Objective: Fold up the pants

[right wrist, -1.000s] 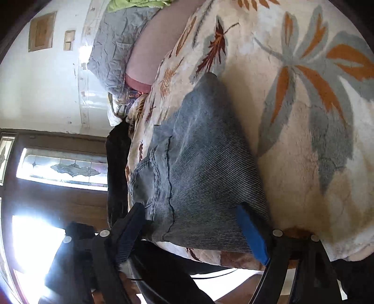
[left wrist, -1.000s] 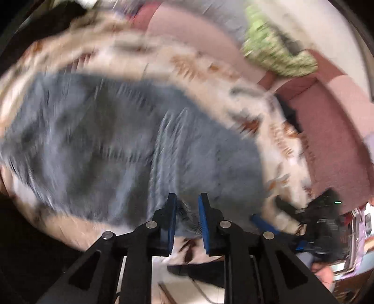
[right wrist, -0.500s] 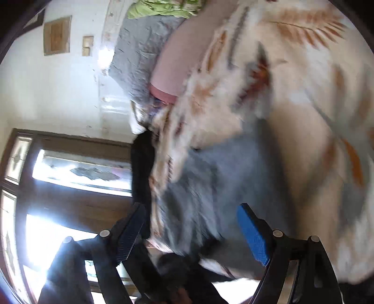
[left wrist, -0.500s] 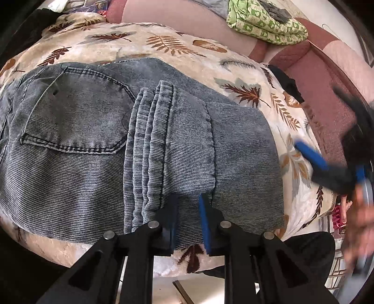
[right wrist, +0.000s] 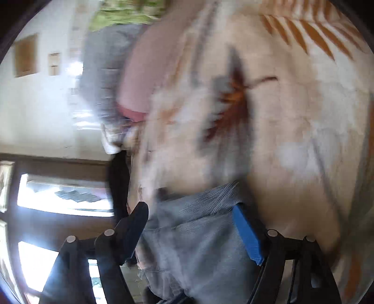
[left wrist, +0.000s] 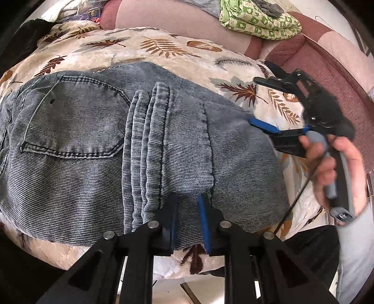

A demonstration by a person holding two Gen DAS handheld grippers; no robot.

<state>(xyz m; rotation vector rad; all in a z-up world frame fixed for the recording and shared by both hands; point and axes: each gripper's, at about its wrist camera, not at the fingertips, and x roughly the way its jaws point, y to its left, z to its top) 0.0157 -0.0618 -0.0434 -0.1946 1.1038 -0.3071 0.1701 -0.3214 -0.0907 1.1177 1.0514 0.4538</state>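
Observation:
The grey-blue denim pants (left wrist: 98,149) lie folded into a compact bundle on a leaf-print blanket (left wrist: 163,49), back pocket on the left, cuffs across the middle. My left gripper (left wrist: 188,210) hovers over the bundle's near edge, its jaws a narrow gap apart and holding nothing. My right gripper (left wrist: 259,100) shows at the bundle's right edge in the left wrist view, held in a hand, jaws wide. In the blurred right wrist view the right gripper (right wrist: 190,224) is open with the pants (right wrist: 201,252) lying between and below its fingers.
The blanket covers a pink sofa (left wrist: 327,77). A green patterned cloth (left wrist: 259,16) lies on the sofa back. A grey cushion (right wrist: 102,70) and dark clothing (right wrist: 119,182) sit at the far end. A wooden door with windows (right wrist: 63,194) is beyond.
The right gripper has swung in from the right to the bundle's right edge. The left gripper has stayed over the near edge. The pants have not moved since half a second ago.

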